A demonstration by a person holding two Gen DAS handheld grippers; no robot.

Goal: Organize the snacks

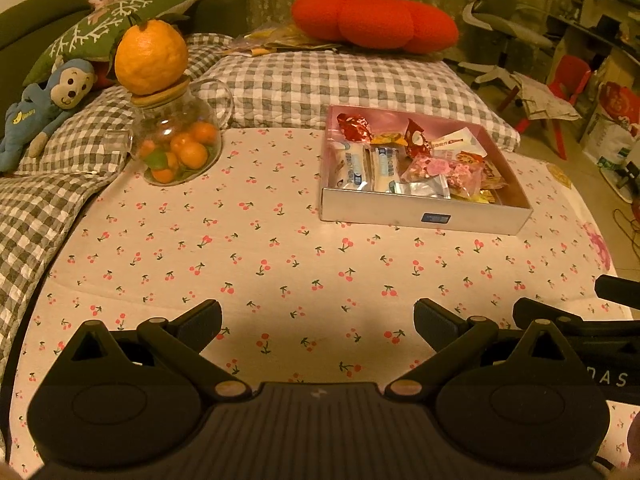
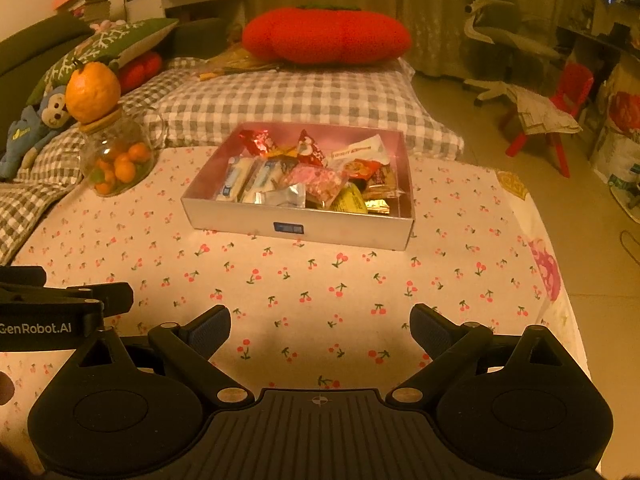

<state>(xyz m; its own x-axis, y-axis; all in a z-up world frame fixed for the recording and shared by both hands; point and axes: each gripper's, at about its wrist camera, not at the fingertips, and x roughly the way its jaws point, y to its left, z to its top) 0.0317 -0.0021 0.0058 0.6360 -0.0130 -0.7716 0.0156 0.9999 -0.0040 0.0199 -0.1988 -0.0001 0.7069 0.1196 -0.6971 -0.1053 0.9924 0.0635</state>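
Hovering low over the cherry-print sheet, the left tongs and right tongs are both spread wide, empty. Wrapped snacks fill the shallow box ahead (glass jar well left, orange on top).

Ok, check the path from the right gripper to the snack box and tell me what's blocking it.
Nothing visible blocks it. Only bare cherry-print cloth lies between the open right gripper and the shallow silver cardboard box of wrapped snacks. The round glass jar of small oranges stands off to the box's left, clear of the path.
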